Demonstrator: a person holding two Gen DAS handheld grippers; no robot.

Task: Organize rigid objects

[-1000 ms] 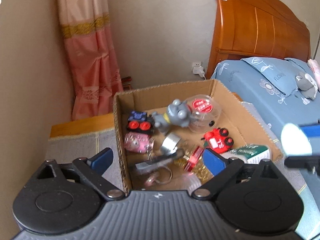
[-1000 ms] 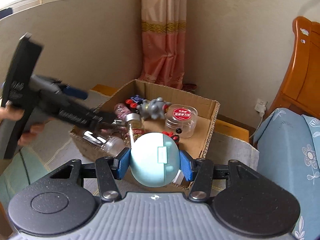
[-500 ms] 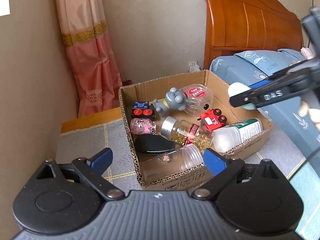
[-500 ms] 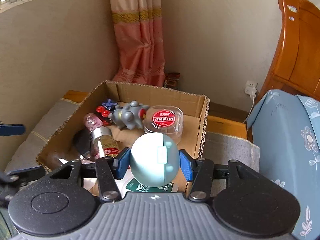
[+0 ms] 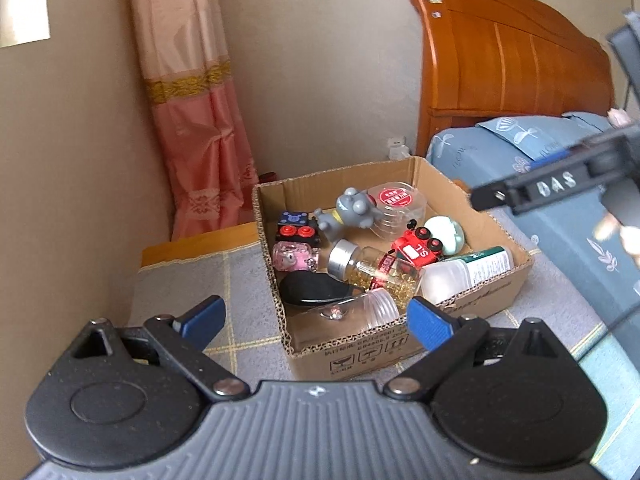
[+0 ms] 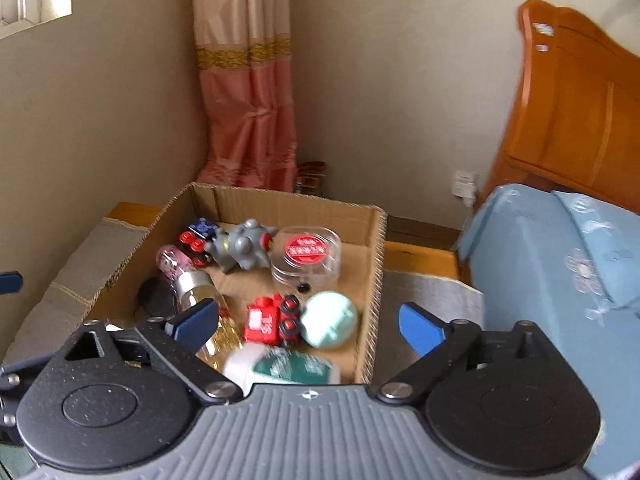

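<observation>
A cardboard box [image 5: 496, 236] [image 6: 378, 264] holds several small rigid objects. A pale green egg-shaped case [image 5: 446, 232] [image 6: 330, 320] lies in it beside a red toy train [image 5: 418, 246] [image 6: 266, 322]. A grey toy figure [image 5: 352, 210] [image 6: 242, 246], a clear round container with a red label [image 5: 394, 200] [image 6: 306, 252], a glass jar of gold bits [image 5: 374, 266] and a white bottle [image 5: 466, 272] [image 6: 280, 366] also lie inside. My left gripper [image 5: 316, 320] is open and empty in front of the box. My right gripper [image 6: 308, 320] is open and empty above the box's near right side.
The box stands on a grey checked cloth [image 5: 188, 280]. A bed with blue bedding [image 6: 560, 264] and a wooden headboard [image 5: 508, 64] is on the right. A pink curtain [image 5: 196, 128] hangs in the corner. The right gripper's body [image 5: 556, 182] shows in the left wrist view.
My right gripper has opened and let go of the pale green egg-shaped case, which now lies in the box. My left gripper has drawn back a little from the box.
</observation>
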